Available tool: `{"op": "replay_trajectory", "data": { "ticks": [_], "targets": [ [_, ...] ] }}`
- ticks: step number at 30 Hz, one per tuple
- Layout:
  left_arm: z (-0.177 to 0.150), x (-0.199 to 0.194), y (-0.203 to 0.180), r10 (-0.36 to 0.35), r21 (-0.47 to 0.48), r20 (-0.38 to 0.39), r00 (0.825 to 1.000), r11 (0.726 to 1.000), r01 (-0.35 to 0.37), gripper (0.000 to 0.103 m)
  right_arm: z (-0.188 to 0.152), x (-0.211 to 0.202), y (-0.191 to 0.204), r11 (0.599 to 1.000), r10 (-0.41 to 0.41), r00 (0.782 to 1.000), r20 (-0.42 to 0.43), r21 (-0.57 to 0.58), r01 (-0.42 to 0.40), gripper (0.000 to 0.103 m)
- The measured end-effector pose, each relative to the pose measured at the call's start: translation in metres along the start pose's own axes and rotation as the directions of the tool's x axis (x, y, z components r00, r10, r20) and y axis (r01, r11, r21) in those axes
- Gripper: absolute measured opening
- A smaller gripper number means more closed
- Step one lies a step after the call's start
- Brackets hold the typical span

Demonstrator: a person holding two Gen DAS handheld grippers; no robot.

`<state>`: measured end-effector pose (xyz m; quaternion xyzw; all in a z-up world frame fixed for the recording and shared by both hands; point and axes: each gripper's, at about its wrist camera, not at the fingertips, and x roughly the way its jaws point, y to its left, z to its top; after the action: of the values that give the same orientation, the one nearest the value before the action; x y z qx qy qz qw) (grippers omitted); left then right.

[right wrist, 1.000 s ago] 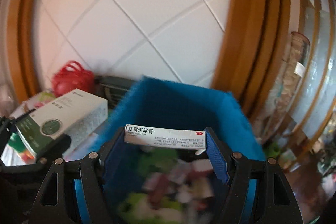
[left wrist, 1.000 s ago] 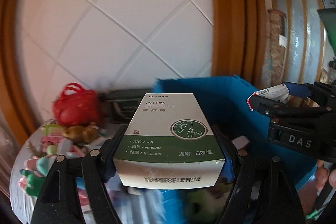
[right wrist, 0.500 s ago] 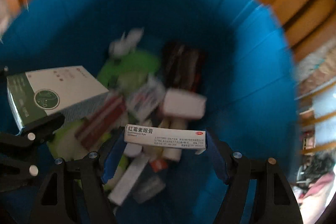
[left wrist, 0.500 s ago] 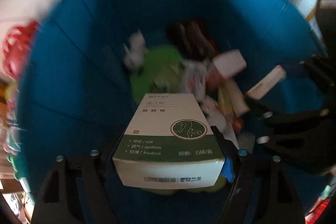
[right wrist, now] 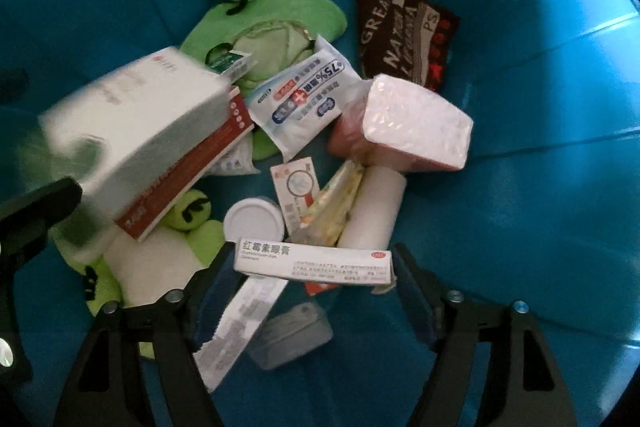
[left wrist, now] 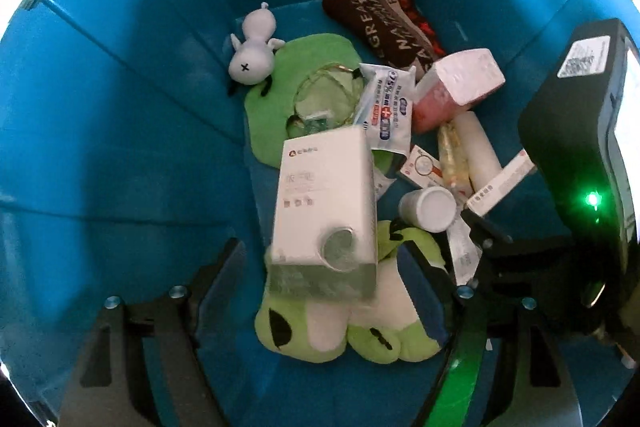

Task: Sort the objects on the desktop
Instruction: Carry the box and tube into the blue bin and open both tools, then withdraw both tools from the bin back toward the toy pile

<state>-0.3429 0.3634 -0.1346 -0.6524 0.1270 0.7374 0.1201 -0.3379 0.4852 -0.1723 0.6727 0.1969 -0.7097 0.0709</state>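
Both grippers point down into a blue bin that also fills the right wrist view. My left gripper is open; the white and green box is blurred, free of the fingers and falling onto the pile, also seen in the right wrist view. My right gripper is shut on a slim white ointment box, held above the pile; that box shows at the right of the left wrist view.
The bin holds a green frog plush, a white plush, a wipes pack, a pink tissue pack, a dark pouch, a white bottle and several small boxes.
Both grippers swung from above the bin to pointing down inside it. My left gripper opened and let go of the white and green box. The right still holds the ointment box.
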Motion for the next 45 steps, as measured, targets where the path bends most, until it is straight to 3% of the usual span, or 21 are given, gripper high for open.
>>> {"op": "replay_trajectory", "data": {
  "ticks": [5,13,20,22,25,29,31,36,45],
  "targets": [
    [-0.002,-0.007,0.004,-0.004,-0.006,0.015,1.0,1.0,0.004,0.078,0.003,-0.002,0.001,1.0,-0.011,1.0,0.006,-0.002,0.011,0.098],
    [-0.016,-0.033,0.007,-0.014,-0.016,0.07,0.997,1.0,0.015,0.078,-0.003,-0.028,0.003,1.0,-0.014,0.999,0.038,0.01,0.013,0.1],
    [-0.049,-0.078,0.008,-0.006,-0.001,0.237,0.972,1.0,0.007,0.078,-0.021,-0.08,0.013,0.999,-0.053,0.988,0.146,0.014,0.051,0.102],
    [-0.061,-0.092,0.01,0.001,-0.015,0.296,0.955,1.0,0.004,0.078,-0.029,-0.096,0.018,0.997,-0.076,0.979,0.187,0.022,0.073,0.103],
    [-0.082,-0.115,0.013,0.025,-0.035,0.402,0.915,0.999,-0.012,0.078,-0.041,-0.119,0.026,0.999,-0.046,0.968,0.245,0.034,0.039,0.103],
    [-0.117,-0.145,0.022,0.077,-0.098,0.558,0.826,0.995,-0.027,0.088,-0.059,-0.153,0.043,1.0,-0.026,0.933,0.359,0.02,0.02,0.103],
    [-0.131,-0.152,0.028,0.09,-0.128,0.597,0.797,0.992,-0.016,0.088,-0.068,-0.169,0.054,1.0,-0.029,0.905,0.425,0.009,0.027,0.103],
    [-0.167,-0.161,0.051,0.163,-0.225,0.648,0.744,0.974,-0.017,0.088,-0.077,-0.19,0.08,1.0,0.001,0.854,0.521,-0.017,0.01,0.103],
    [-0.218,-0.173,0.111,0.233,-0.309,0.686,0.689,0.951,-0.014,0.088,-0.068,-0.217,0.148,0.996,0.055,0.804,0.591,-0.086,-0.005,0.103]
  ]
}}
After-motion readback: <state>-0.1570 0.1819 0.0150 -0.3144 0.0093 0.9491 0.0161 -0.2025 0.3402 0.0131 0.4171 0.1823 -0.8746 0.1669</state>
